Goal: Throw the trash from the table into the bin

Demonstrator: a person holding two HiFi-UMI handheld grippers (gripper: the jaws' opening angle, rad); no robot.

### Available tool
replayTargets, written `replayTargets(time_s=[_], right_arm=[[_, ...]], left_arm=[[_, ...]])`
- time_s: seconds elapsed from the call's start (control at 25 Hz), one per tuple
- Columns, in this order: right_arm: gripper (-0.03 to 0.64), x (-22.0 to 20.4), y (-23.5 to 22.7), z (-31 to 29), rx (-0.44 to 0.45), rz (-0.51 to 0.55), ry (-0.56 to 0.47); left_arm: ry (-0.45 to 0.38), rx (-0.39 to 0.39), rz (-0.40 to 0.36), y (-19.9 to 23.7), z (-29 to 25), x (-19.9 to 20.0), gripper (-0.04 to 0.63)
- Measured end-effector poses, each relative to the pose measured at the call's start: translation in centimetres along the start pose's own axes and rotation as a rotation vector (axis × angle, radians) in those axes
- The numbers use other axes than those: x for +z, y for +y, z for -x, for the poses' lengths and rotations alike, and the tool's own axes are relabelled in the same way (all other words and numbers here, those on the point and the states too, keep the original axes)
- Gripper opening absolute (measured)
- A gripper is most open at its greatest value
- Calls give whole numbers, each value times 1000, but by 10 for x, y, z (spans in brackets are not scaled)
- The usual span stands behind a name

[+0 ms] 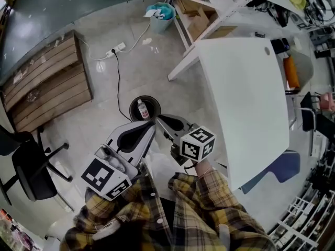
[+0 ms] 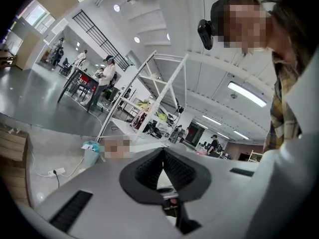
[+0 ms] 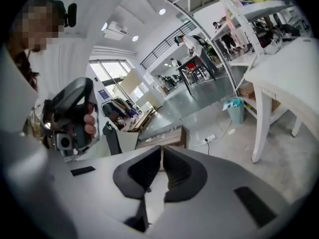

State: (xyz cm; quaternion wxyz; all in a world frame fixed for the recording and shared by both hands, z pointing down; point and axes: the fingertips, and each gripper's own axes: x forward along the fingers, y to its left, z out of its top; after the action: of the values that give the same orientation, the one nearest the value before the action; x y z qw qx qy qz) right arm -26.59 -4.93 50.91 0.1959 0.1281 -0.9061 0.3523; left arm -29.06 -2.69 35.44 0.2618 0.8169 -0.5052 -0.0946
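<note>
A small black round bin (image 1: 132,107) stands on the floor just left of the white table (image 1: 246,98). Inside it lies a small clear bottle (image 1: 142,109) with a red cap. The table top shows nothing on it. Both grippers are held close to my body, above the bin's near side. My left gripper (image 1: 152,124) (image 2: 163,151) has its jaws together with nothing between them. My right gripper (image 1: 158,120) (image 3: 162,148) is shut and empty too, its tips almost touching the left one's.
A teal bin (image 1: 160,15) (image 3: 234,109) with paper in it stands far off by the shelf unit. A wooden pallet (image 1: 47,82), a power strip (image 1: 116,49) with its cable, and a black chair (image 1: 31,169) stand on the left.
</note>
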Motion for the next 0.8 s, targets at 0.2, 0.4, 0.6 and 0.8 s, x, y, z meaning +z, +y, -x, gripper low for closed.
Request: replayTargets(time_s=[0.2, 0.4, 0.6, 0.8], right_arm=[[-2, 54, 38, 47, -44, 104, -89], [-2, 90, 62, 97, -131, 143, -167], [-2, 107, 84, 136, -181, 203, -216], [-2, 123, 99, 161, -212, 278, -251]], left_arm=[[-11, -60, -41, -33, -10, 20, 9], [-8, -124, -74, -68, -23, 32, 9], [6, -141, -75, -88, -25, 32, 9], [12, -149, -99, -101, -30, 36, 9]])
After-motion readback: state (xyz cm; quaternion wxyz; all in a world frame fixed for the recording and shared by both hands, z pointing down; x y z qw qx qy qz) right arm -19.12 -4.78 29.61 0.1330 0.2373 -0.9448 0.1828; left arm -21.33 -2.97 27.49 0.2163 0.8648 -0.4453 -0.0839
